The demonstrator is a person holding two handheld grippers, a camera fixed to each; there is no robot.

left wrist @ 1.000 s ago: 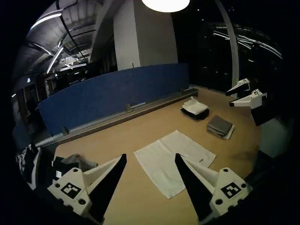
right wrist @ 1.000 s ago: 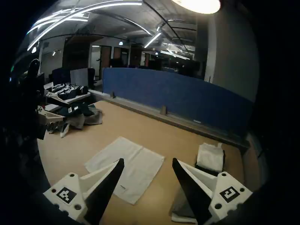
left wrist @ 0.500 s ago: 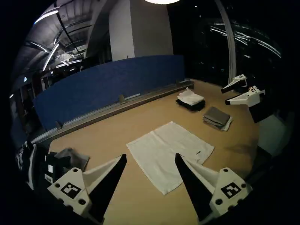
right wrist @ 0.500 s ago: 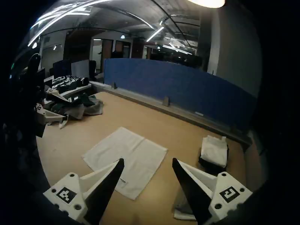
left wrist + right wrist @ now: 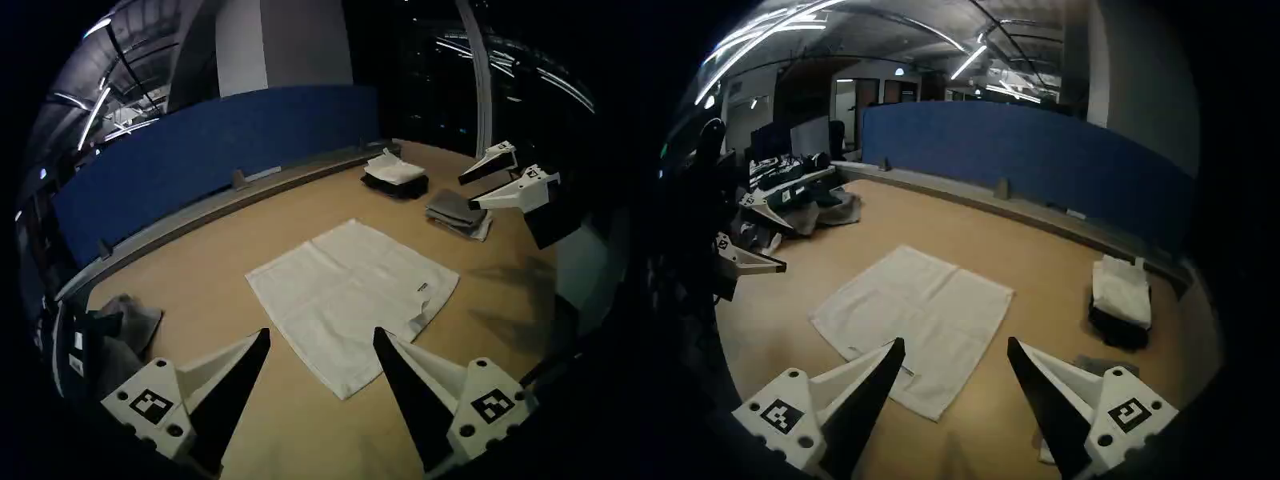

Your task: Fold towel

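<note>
The white towel (image 5: 352,300) is lying spread flat on the tabletop (image 5: 200,264), out in the middle, well away from the blue divider panel (image 5: 200,168) along the far edge. It is lying askew to the tabletop's near edge, so its corners, not its sides, are pointing at me.

My left gripper (image 5: 320,332) is hovering released over one end of the towel's nearest edge, fingers spread wide and gripping nothing. My right gripper (image 5: 954,342) is doing the same at the other end, jaws apart and empty. That nearest edge, the one with the small label, is running from one gripper to the other, so each hand is closest to its own corner and neither is needing to cross. A faint crease is running across the cloth away from me. In this dim, curved view I cannot be sure which side is the longer, though the stretch away from me looks about as long as the labelled edge. A small bit of that edge seems to be curling up near the label.

I am judging the next move as both grippers pinching those two near corners together.

Two folded towel stacks (image 5: 392,170) are sitting near the far right corner of the tabletop.
</note>
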